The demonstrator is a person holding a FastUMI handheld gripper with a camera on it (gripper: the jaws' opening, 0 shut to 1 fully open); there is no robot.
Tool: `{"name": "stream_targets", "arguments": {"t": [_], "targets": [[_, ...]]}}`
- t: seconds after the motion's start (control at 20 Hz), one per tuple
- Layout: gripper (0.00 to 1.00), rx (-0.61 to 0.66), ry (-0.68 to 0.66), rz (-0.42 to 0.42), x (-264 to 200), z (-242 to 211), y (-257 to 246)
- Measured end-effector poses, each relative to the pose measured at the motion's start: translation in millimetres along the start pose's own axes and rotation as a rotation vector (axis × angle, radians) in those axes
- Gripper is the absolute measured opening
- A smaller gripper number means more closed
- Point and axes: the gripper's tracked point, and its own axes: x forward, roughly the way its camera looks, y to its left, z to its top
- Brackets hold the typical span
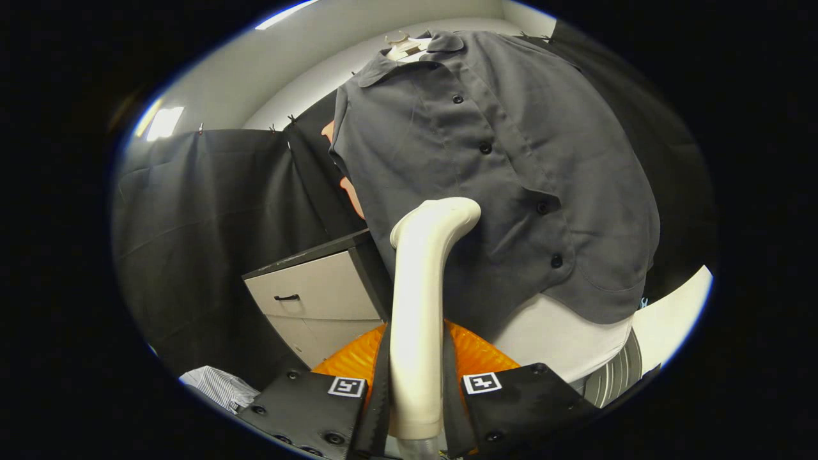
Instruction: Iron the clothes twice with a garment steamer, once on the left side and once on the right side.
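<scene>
The claw (pixel 416 409) sits nearest, its two fingers closed against the sides of the garment steamer (pixel 422 306), gripping the smooth cream handle between them; each finger carries a flat plate with a small square marker and round screw heads; just behind the fingers lies a ribbed orange object (pixel 476 354), glossy and rounded, its full shape hidden by the steamer.

Below and ahead, a pale counter (pixel 671 319) curves away to the right under the shirt hem, with a striped grey thing (pixel 617 377) lying at its near edge; to the left stands a light cabinet (pixel 319 300) with a dark top and a dark drawer handle; a piece of finely striped cloth (pixel 217 386) lies low beside the left finger; black cloth (pixel 204 230) hangs as the booth wall, pinned along its upper edge, and above it runs a white ceiling (pixel 307 57) with bright light panels.

The steamer rises straight from between the fingers as a tapered plastic tube, bending at its top so that the rounded head turns toward the grey shirt (pixel 511 179); the shirt is matte woven fabric, collared, with dark buttons down the front, hanging on a pale hanger (pixel 406 46); the steamer head lies against or just at the lower front of the shirt, left of the button line; whether it truly touches cannot be told.
</scene>
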Motion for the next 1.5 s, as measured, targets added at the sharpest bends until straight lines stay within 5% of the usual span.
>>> {"name": "stream_targets", "arguments": {"t": [0.65,1.5], "targets": [[0.42,-0.067,-0.203,0.060,-54,129,29],[0.42,-0.132,-0.362,-0.035,-48,280,-60]]}}
